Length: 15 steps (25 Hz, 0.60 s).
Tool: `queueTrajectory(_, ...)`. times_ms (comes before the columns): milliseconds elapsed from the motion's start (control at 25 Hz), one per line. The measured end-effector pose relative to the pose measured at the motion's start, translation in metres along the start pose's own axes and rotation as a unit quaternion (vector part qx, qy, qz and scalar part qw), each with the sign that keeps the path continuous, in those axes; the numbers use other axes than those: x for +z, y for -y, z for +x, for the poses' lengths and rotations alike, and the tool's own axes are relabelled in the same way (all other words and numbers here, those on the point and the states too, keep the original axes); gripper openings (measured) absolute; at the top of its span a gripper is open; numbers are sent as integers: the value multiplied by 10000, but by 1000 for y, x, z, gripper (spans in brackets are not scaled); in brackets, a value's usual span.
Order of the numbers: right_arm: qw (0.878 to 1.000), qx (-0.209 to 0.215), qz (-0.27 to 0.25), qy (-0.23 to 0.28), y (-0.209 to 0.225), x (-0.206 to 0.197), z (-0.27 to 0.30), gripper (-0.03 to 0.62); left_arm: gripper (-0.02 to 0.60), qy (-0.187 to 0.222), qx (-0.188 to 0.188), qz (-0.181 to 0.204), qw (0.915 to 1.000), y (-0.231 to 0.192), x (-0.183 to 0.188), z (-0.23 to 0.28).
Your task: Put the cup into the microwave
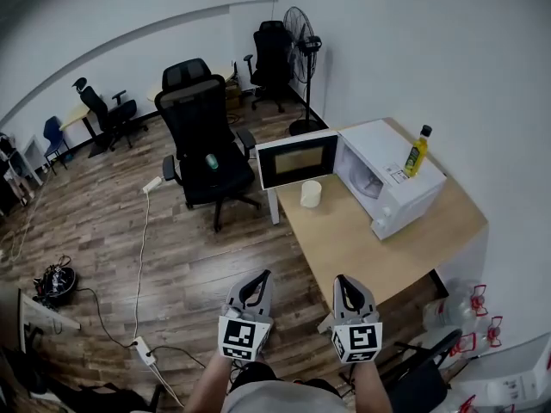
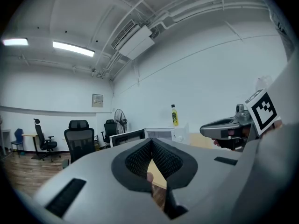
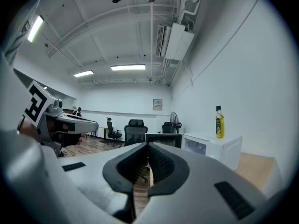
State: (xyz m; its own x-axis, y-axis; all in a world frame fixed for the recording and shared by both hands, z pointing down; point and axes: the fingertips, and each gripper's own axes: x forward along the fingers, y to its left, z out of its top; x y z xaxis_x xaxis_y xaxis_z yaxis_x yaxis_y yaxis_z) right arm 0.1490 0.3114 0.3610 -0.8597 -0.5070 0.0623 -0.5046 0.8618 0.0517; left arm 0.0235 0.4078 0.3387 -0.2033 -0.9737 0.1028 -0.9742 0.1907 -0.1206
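Observation:
A pale cup (image 1: 311, 194) stands on the wooden table (image 1: 405, 252), just in front of the white microwave (image 1: 392, 179). The microwave's door (image 1: 297, 159) hangs open to the left. Both grippers are held level, short of the table's near edge and well apart from the cup. My left gripper (image 1: 262, 277) is shut with nothing in it, its pads meeting at the tip (image 2: 152, 143). My right gripper (image 1: 342, 281) is also shut and empty (image 3: 147, 147). The microwave (image 2: 161, 133) shows ahead in the left gripper view, and the microwave (image 3: 210, 148) lies to the right in the right gripper view.
A yellow oil bottle (image 1: 417, 151) stands on top of the microwave. Black office chairs (image 1: 207, 136) and a standing fan (image 1: 301, 50) are beyond the table. A white cable and power strip (image 1: 143, 349) lie on the wood floor. Water bottles (image 1: 469, 317) sit at the lower right.

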Motion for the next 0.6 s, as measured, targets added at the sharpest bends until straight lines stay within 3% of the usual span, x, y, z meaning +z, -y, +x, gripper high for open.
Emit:
queueTrajectory(400, 9961, -854, 240, -30, 27, 17, 126, 20, 23, 30, -784, 39, 9969, -91, 14, 132)
queueTrajectory(600, 9909, -1307, 314, -59, 47, 18, 171, 20, 23, -17, -1258, 128, 9920, -114, 14, 188)
